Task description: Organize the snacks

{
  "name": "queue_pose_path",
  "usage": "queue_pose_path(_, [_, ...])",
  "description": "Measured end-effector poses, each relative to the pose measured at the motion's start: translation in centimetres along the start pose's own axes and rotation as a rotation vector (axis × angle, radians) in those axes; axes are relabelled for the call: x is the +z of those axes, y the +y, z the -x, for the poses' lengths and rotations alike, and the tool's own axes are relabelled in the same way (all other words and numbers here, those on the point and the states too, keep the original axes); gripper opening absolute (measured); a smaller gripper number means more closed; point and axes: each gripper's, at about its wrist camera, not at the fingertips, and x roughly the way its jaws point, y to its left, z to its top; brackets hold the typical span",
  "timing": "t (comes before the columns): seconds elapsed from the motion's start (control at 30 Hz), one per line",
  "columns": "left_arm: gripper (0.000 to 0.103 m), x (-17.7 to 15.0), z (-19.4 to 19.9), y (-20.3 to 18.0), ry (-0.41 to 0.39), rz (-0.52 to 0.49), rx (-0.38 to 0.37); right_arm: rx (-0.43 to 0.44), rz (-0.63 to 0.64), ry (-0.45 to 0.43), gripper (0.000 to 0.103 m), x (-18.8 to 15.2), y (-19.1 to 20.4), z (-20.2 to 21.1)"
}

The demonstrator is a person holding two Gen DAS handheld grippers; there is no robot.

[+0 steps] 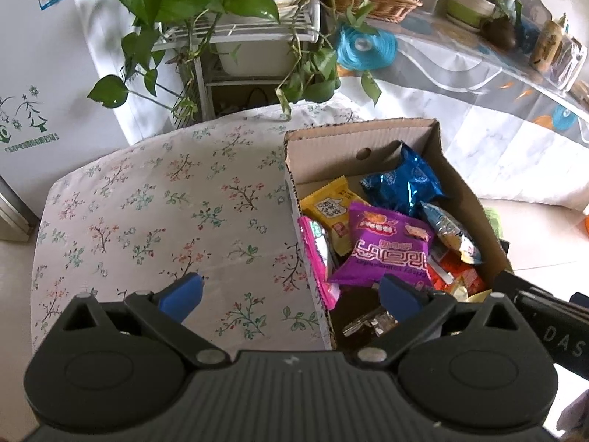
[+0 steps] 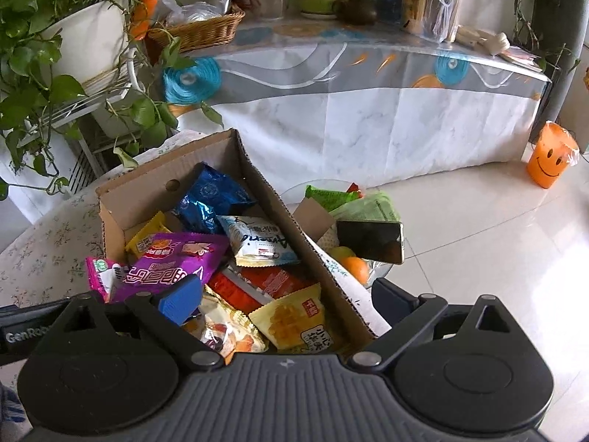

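Observation:
A cardboard box (image 1: 324, 145) (image 2: 254, 169) full of snack packets sits on the floral-cloth table (image 1: 147, 202). On top lie a purple packet (image 1: 386, 250) (image 2: 173, 258), a blue foil packet (image 1: 405, 184) (image 2: 210, 195), a yellow packet (image 1: 331, 210) and a pale blue-white packet (image 2: 257, 239). My left gripper (image 1: 291, 294) is open and empty, straddling the box's left wall. My right gripper (image 2: 283, 302) is open and empty, straddling the box's right wall, left finger above the snacks.
A plant stand with trailing leaves (image 1: 235, 37) stands behind the table. A long covered table (image 2: 368, 84) holds a wicker basket (image 2: 202, 29) and pots. Right of the box, a glass plate carries a phone (image 2: 370, 241), oranges (image 2: 355, 269) and green packets. An orange smiley cup (image 2: 550, 156) stands on the floor.

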Motion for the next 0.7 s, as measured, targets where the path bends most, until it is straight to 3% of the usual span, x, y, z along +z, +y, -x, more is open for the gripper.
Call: queue_pose_path(0.7, [0.101,-0.5,-1.3,0.7,0.058,0.041,0.045,0.015,0.056,0.055,0.103,0.1,1.2,-1.1])
